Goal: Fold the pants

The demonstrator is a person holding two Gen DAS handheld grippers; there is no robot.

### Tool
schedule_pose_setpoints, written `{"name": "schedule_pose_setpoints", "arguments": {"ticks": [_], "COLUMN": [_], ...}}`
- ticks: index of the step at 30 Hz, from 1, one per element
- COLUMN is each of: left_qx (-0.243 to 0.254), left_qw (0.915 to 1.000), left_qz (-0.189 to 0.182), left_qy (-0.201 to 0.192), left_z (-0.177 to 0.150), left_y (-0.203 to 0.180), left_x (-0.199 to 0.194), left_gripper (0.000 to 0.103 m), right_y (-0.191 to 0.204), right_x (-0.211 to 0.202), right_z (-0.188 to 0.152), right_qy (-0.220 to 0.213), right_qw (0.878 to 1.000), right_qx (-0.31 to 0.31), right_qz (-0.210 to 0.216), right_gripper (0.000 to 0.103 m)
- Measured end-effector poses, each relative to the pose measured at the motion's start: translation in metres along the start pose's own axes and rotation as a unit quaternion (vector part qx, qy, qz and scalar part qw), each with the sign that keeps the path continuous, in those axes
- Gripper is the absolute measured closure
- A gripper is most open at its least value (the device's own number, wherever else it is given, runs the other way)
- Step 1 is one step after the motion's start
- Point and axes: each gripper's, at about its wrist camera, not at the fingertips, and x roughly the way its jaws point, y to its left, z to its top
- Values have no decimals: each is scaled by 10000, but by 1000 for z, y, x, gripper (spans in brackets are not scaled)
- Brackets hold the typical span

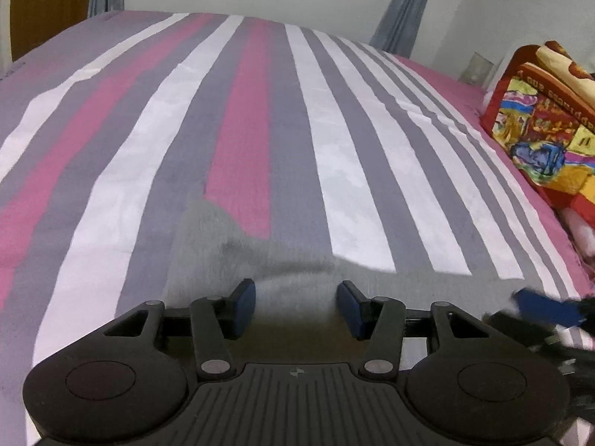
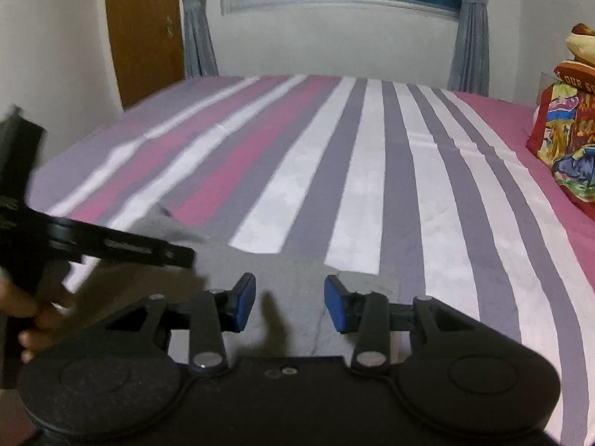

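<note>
Pants (image 1: 230, 260), grey, lie at 6 o'clock edge of striped bed (image 1: 334, 148), just ahead of both grippers. Left gripper (image 1: 296, 306) jaws spread, nothing held; right gripper (image 2: 290, 304) same. Likely grasp step: drop low, pinch edge only, avoid sheet.

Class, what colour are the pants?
Plain grey fabric pants, clearest in the right wrist view.

"our s" on the cushion (image 2: 574, 81)
</note>
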Motion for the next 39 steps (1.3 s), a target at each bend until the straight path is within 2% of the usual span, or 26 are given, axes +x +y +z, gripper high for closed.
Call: {"name": "schedule_pose_setpoints", "arguments": {"ticks": [2,4,10,20,27,35,39], "left_qx": [8,35,178,264,470,512,454], "left_qw": [10000,10000,9998,9995,9986,9982,9984], "left_qz": [-11,55,69,101,195,275,293], "left_qy": [12,-11,-115,-103,-112,-158,-164], "left_z": [-1,-4,-21,-64,-90,-107,-111], "left_y": [1,-1,-8,-12,-19,-26,-28], "left_x": [6,5,-17,-59,-80,-93,-95], "left_gripper": [53,53,53,52,52,51,51], "right_y": [-6,-6,0,16,12,14,16], "right_x": [16,15,-14,-42,-58,-76,-58], "right_z": [-8,-12,-8,-48,-50,-69,-75], "right_qy": [199,118,-148,-99,-196,-355,-57], "right_qw": [9998,9999,9994,9999,9997,9991,9999], "right_qx": [62,91,259,-15,106,209,81], "right_qz": [14,34,155,98,95,128,-42], "right_gripper": [62,62,61,58,57,56,56]}}
